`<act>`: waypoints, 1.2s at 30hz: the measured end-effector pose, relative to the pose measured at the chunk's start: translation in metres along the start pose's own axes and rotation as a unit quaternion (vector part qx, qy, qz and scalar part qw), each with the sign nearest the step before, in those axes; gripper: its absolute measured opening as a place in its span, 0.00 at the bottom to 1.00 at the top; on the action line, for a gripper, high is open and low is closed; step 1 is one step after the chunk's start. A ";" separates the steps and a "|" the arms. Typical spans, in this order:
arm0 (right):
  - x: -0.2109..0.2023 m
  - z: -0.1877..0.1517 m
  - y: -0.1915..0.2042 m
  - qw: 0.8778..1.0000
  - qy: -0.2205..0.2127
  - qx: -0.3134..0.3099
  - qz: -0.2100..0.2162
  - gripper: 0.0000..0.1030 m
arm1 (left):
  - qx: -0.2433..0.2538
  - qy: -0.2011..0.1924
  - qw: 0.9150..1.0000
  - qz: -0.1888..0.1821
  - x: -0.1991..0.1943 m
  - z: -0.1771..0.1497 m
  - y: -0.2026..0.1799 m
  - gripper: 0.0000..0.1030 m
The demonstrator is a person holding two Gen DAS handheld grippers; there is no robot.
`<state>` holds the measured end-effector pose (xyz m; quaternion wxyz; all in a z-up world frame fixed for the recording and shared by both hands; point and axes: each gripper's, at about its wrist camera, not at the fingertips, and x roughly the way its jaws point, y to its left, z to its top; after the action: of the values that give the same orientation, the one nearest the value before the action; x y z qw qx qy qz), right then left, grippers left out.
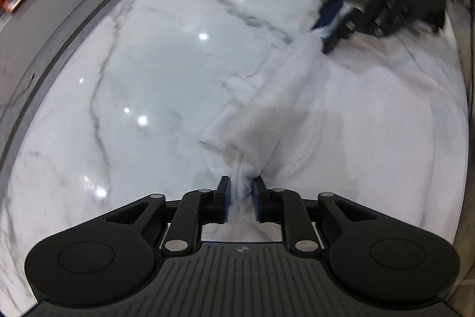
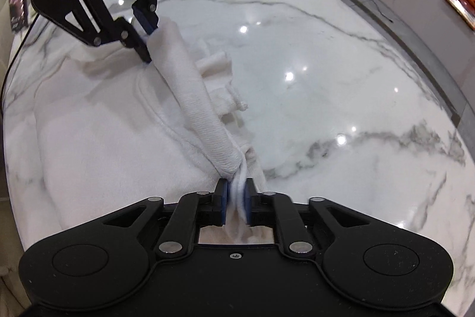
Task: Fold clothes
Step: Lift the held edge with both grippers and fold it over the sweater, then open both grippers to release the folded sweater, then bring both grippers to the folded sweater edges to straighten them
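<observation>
White cloth (image 1: 341, 109): lies on marble table (image 1: 133, 79), one edge lifted.
L gripper (image 1: 241, 192): pinched on edge.
R gripper (image 2: 236, 192): pinched too.
Why: both hold edge tight, prob. to fold it over.

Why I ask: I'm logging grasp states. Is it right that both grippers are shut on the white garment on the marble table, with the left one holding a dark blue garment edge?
Not quite. The left gripper pinches white cloth, not dark blue; only its pads are blue, as the left wrist view shows. The right gripper is also shut on the white garment, which lies on the marble table.
</observation>
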<state>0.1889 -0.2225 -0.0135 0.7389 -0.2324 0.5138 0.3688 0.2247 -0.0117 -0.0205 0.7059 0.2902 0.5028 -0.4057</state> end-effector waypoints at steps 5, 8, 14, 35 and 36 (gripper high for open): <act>-0.025 -0.010 0.004 0.997 -0.030 0.050 -0.051 0.25 | -0.075 -0.037 0.995 0.047 -0.017 -0.010 0.002 0.32; -0.044 -0.019 0.013 0.991 -0.051 0.076 -0.099 0.25 | -0.121 -0.064 0.987 0.088 -0.033 -0.018 -0.004 0.36; -0.076 -0.051 0.053 0.967 -0.157 0.161 -0.117 0.38 | -0.235 -0.184 0.949 0.105 -0.074 -0.061 -0.054 0.37; 0.001 -0.112 0.118 0.909 -0.234 0.345 -0.001 0.43 | -0.304 -0.202 0.929 0.061 -0.037 -0.119 -0.153 0.35; -0.002 -0.112 0.123 0.915 -0.227 0.333 -0.004 0.42 | -0.303 -0.199 0.930 0.059 -0.037 -0.121 -0.157 0.35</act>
<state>0.0262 -0.2279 -0.0483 0.8718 0.1154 0.4242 0.2162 0.0258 0.0185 -0.0256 0.8684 0.0049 0.4329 -0.2417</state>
